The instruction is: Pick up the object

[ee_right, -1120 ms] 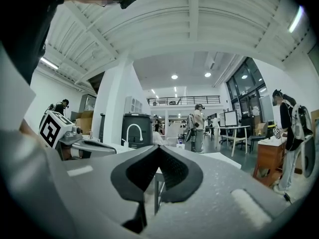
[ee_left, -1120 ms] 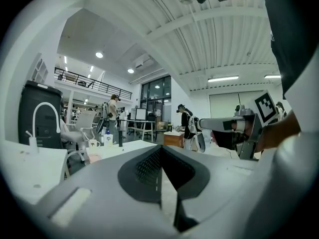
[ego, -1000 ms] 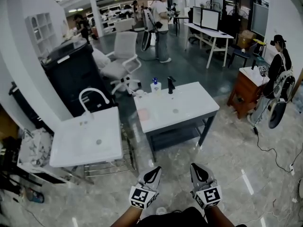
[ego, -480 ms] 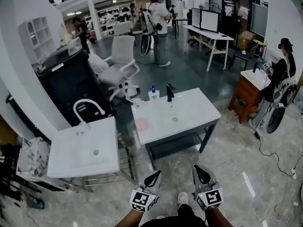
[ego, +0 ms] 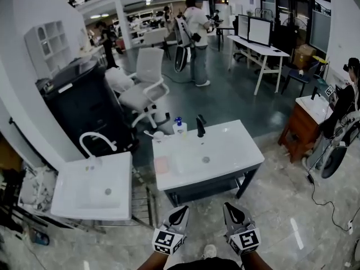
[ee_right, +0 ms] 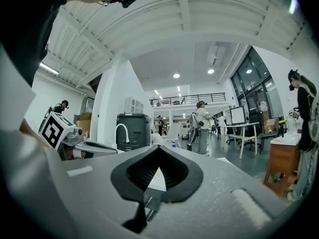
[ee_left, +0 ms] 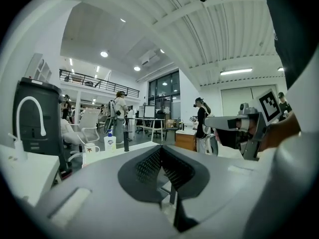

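A white sink table (ego: 225, 156) stands ahead of me. At its back edge are a soap bottle (ego: 180, 127) with a blue pump, a black faucet (ego: 200, 126) and a small cup (ego: 159, 135). A pink flat piece (ego: 162, 164) lies near its left edge. Both grippers hang low in front of me, short of the table and touching nothing. The left gripper (ego: 181, 210) is shut and empty, its jaws meeting at the tip (ee_left: 160, 148). The right gripper (ego: 230, 206) is also shut with nothing held (ee_right: 158, 147). The bottle (ee_left: 109, 142) and cup (ee_left: 90, 147) show far off in the left gripper view.
A second white sink (ego: 93, 184) with a curved white faucet (ego: 95, 142) stands to the left, by a black cabinet (ego: 84, 106). A white office chair (ego: 143, 89) is behind the table. A wooden stand (ego: 306, 125) and a person (ego: 343, 111) are at right. Cables (ego: 326, 207) lie on the floor.
The sink table has come nearer and more central in the head view as I step toward it. Both grippers stay shut and low in front of me.
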### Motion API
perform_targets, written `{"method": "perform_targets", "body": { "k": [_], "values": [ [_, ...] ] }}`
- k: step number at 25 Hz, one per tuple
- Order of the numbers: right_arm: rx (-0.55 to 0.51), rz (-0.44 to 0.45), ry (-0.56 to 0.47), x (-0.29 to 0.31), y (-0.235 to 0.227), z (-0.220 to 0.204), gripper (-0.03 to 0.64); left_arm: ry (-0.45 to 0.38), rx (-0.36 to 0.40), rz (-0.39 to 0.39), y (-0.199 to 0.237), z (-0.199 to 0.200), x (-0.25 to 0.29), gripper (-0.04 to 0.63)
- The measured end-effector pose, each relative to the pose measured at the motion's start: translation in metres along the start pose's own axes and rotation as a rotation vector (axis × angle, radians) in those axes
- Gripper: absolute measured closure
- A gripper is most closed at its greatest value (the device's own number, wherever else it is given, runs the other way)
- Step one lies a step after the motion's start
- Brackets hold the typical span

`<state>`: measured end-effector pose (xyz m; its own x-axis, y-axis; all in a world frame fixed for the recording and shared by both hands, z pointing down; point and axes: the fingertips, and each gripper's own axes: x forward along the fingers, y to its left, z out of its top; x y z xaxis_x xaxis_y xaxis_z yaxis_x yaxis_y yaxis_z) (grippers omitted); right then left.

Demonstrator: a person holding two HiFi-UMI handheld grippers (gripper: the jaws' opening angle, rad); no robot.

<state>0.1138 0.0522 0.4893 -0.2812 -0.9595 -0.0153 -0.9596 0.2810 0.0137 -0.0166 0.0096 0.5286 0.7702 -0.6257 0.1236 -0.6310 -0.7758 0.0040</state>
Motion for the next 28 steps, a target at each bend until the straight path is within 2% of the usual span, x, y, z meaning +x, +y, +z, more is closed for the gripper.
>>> {"method": "perform_targets", "body": {
  "k": [6,9,11,14,24,28],
  "values": [
    [0.038,0.059,0.026,0.021,-0.033,-0.006,0.614,0.038,0.001,0.066,0.008,-0.001,0.035,0.577],
    [0.057,0.080,0.061,0.032,-0.040,-0.008,0.614,0.040,-0.013,0.104,0.015,-0.001,0.039,0.578],
    [0.075,0.106,0.050,0.042,-0.040,-0.009,0.614,0.045,-0.021,0.125,0.023,-0.001,0.041,0.577],
    [0.062,0.128,0.071,0.058,-0.040,-0.003,0.614,0.053,-0.031,0.147,0.036,-0.001,0.045,0.578],
    [0.021,0.196,0.046,0.156,-0.028,0.003,0.614,0.037,-0.057,0.183,0.119,0.003,0.074,0.577],
    [0.002,0.203,0.037,0.200,-0.027,0.005,0.614,0.026,-0.042,0.184,0.157,0.007,0.094,0.578]
  ]
}}
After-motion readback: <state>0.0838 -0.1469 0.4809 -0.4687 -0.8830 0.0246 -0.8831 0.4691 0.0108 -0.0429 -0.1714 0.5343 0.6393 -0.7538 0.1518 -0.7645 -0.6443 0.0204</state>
